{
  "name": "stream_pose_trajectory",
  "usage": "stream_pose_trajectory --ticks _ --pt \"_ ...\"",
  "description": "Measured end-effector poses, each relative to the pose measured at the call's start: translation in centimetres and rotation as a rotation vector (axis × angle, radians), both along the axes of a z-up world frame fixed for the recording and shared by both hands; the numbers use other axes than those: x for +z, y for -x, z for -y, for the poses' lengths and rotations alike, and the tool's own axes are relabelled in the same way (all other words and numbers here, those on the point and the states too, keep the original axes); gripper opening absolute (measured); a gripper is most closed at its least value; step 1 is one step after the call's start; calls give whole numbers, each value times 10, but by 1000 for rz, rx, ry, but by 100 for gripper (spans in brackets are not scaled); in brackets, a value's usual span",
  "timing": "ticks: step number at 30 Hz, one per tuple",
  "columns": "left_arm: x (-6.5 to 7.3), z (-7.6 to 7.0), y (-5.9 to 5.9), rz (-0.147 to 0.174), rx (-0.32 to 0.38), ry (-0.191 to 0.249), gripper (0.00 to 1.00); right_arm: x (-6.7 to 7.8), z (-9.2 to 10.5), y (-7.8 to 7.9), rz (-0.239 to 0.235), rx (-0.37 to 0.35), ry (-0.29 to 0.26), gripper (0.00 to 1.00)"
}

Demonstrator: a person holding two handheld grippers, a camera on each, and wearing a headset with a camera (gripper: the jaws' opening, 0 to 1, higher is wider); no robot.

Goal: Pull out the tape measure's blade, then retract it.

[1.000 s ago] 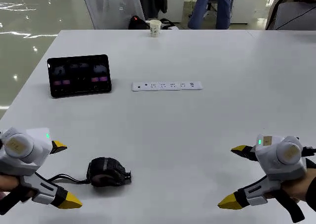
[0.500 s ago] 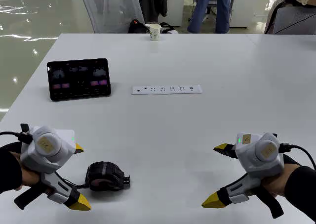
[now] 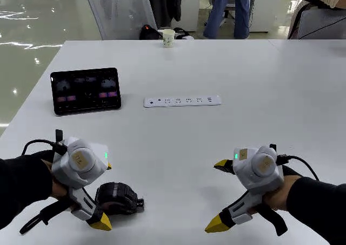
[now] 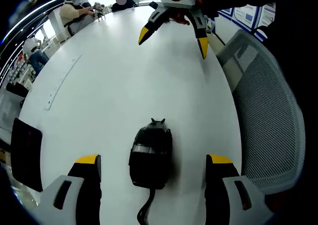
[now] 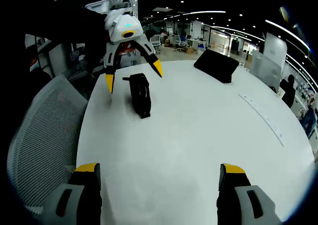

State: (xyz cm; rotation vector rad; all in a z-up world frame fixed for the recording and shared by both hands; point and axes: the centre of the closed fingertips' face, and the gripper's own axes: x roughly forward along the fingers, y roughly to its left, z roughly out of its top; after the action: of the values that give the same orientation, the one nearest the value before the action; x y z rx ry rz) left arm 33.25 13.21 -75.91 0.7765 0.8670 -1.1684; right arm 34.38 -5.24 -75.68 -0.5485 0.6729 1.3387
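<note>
Head view, left gripper (image 3: 106,194): I hold it low at the near left of the white table (image 3: 227,72), jaws spread wide, gripping nothing
Head view, tape measure (image 3: 121,197): black case lying on the table just beside the lower yellow tip, blade wound in
Head view, right gripper (image 3: 218,193): near right, well apart from the case, claw released and empty
Head view, background: dark tablet (image 3: 86,90) at the left, white power strip (image 3: 182,100) mid-table, paper cup (image 3: 168,38) at the far edge
Left gripper view, claw: both yellow-tipped jaws stand apart, one on each side of the tape measure (image 4: 151,153); I see a gap on both sides, no contact
Left gripper view, case: blade end faces away from me, thin black cord trails back between the jaws
Left gripper view, far end: right gripper (image 4: 173,42) faces me, jaws open
Right gripper view, claw: own jaws wide, bare table between them
Right gripper view, ahead: left gripper (image 5: 133,78) straddles the tape measure (image 5: 140,93), with the tablet (image 5: 215,65) beyond
</note>
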Motion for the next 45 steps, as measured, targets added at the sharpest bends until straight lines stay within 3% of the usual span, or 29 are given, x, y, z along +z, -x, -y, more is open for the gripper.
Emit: stream_pose_trajectory --ticks 5,9,10,18,19,20,21,22,25,29,39,45 --pt "-5 5 0 -10 -30 -20 78 -1 -14 0 0 18 -3 99" --pt "-11 10 -1 -15 -65 -36 61 -4 -25 -3 3 35 1 99" --pt "-12 11 -2 -16 -64 -38 61 -4 -28 -3 1 37 1 99" --pt "-19 13 0 -54 -86 -68 47 -4 -46 -6 0 72 0 99" --pt "-20 11 4 -79 -106 -79 41 -4 -49 -6 -1 79 -1 99" --pt "-18 13 -8 -13 -106 -80 37 -4 -51 -6 -2 81 -1 99" --pt "-17 4 -12 -1 -88 -122 32 -3 -54 -7 -3 84 -5 99" --pt "-20 12 -5 -40 -93 -91 32 -2 -57 -7 -5 85 -9 99" --pt "-22 10 -5 -29 -90 -119 32 0 -65 -8 -9 89 -22 99" --pt "-23 9 -6 -28 -60 -118 32 -1 -75 -9 -6 98 -29 99" --pt "-25 11 -4 -4 -30 -134 31 -16 -93 -7 -27 94 -16 99" --pt "-24 10 -6 -23 -18 -128 32 -27 -109 -1 -40 122 -5 99"
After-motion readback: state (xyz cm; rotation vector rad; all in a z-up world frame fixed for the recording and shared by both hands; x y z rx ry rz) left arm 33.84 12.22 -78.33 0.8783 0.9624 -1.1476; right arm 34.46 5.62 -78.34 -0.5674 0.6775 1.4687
